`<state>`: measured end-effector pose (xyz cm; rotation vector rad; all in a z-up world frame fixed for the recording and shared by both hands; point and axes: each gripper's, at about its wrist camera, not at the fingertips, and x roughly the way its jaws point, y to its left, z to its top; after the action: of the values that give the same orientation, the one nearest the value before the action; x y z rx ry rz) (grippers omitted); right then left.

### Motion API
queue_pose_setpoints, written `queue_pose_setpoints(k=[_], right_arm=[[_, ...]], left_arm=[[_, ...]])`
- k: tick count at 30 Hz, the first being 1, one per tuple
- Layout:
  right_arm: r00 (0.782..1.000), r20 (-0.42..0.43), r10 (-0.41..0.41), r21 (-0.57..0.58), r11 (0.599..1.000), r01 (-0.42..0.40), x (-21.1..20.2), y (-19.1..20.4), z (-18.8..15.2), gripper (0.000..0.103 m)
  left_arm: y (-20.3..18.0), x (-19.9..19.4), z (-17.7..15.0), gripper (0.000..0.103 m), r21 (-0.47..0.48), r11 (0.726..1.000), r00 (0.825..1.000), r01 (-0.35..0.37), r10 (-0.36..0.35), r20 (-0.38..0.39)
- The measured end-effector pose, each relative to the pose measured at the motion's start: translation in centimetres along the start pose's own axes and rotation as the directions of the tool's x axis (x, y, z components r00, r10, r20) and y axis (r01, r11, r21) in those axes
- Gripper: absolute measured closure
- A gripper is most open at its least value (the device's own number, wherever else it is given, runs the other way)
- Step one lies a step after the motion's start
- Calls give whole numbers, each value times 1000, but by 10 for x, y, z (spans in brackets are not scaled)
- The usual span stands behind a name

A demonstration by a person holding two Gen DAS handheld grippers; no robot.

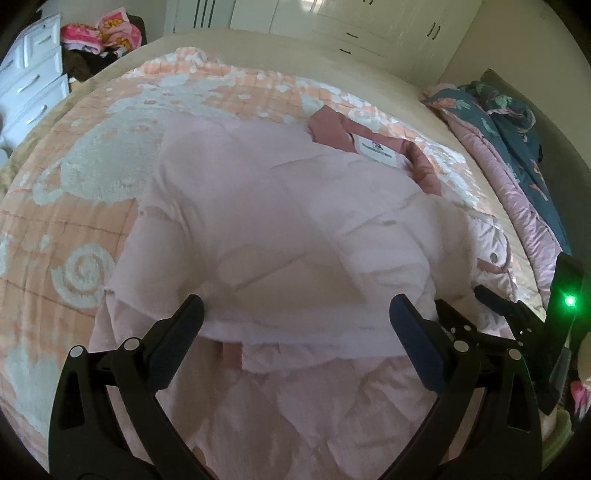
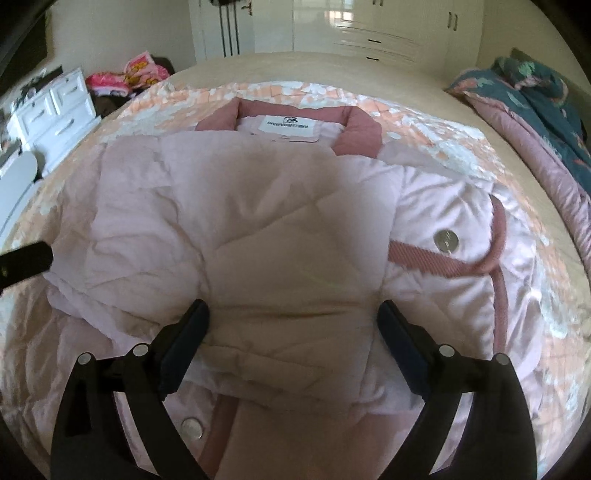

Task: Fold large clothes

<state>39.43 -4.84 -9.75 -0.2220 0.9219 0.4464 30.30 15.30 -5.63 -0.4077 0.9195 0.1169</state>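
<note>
Between the fingers of the right gripper (image 2: pixel 293 308), only pale quilted cloth: jaws standing wide apart, clamped on nothing, hovering over the near end of the pink coat (image 2: pixel 277 221). Just to its left, the left gripper (image 1: pixel 297 300), likewise spread wide and gripping nothing, aimed down at the same near end.

Straight ahead of both, spread flat on the peach-and-white blanket (image 1: pixel 74 166) covering the bed: the coat itself, long axis running away from the grippers, hem end close by and dusty-rose collar (image 2: pixel 362 129) with its white label (image 2: pixel 288 123) at the far end. Across the middle, a folded-in panel with its lower edge lying between the right fingers. Off to the right, an uncovered flap with a metal snap (image 2: pixel 447 242) and rose trim.

Probably next: pinching the near end and carrying it along that axis toward the collar. Right gripper centred on the coat, hence better placed; left one nearer the left edge.

Farther out, a white chest of drawers (image 2: pixel 55 110) with drawers shut and a cream wardrobe (image 2: pixel 369 29) with doors shut, contents of both hidden. Beside the chest, a heap of bright pink cloth (image 2: pixel 129 74); along the bed's right side, a dark floral quilt (image 2: pixel 535 92).
</note>
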Motion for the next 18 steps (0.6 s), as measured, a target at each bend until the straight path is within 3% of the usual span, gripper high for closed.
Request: queue_pose_setpoints(k=[18], right_arm=[[996, 55, 67, 65, 995, -71, -70, 2, -17, 4]], left_arm=[[-9, -38, -8, 9, 8, 1000, 999, 28, -28, 42]])
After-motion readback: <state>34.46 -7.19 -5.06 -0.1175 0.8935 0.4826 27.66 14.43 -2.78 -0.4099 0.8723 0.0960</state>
